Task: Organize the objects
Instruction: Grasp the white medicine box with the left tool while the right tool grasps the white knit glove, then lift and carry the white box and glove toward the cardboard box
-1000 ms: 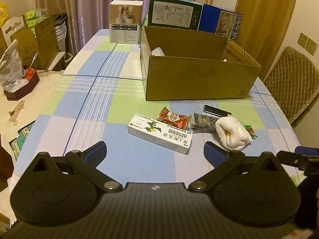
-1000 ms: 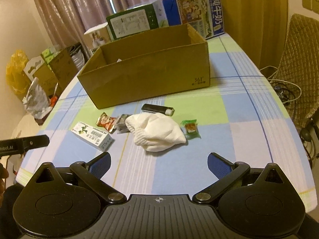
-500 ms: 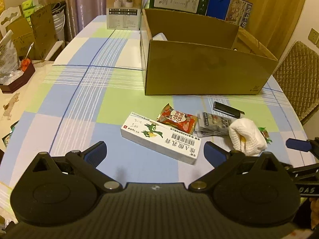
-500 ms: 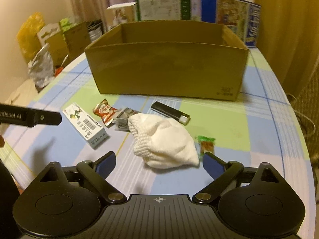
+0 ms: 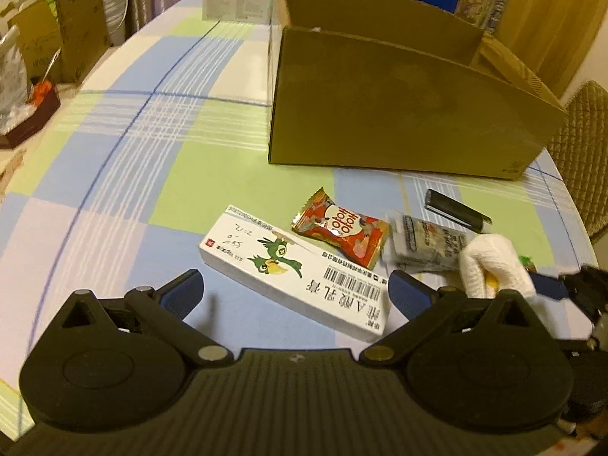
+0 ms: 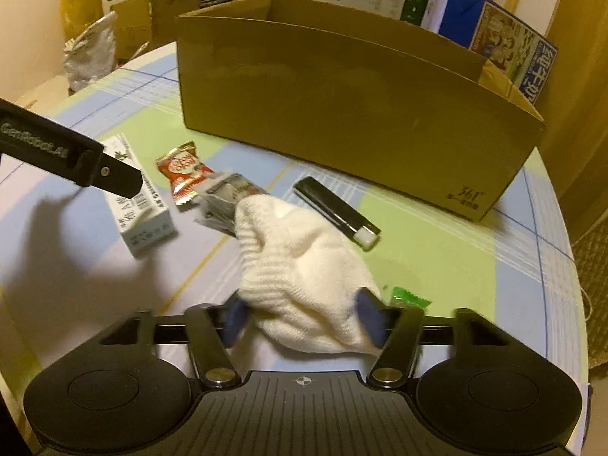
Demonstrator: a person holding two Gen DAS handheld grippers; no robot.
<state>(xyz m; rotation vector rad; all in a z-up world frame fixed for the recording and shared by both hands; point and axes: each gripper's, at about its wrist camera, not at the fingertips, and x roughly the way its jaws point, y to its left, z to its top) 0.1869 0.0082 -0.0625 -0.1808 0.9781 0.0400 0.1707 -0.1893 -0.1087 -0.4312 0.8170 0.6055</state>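
Observation:
My right gripper (image 6: 303,319) is shut on the near end of a white knitted sock (image 6: 300,266), with its blue pads pressed into both sides. My left gripper (image 5: 294,290) is open and hovers over a long white carton (image 5: 296,269) with a green bird print. Beyond the carton lie a red snack packet (image 5: 342,228), a grey packet (image 5: 429,243) and a black lighter (image 5: 456,211). A green candy (image 6: 410,298) lies just right of the sock. An open cardboard box (image 6: 342,114) stands behind them all.
The checked tablecloth (image 5: 152,174) is bare to the left of the items. Printed cartons (image 6: 513,49) stand behind the cardboard box. A quilted chair (image 5: 585,159) is at the right, and bags and boxes (image 5: 49,38) crowd the far left beyond the table edge.
Both grippers have moved forward and down toward the items. The right gripper's fingers have come together onto the sock; the left gripper has stayed open over the white carton.

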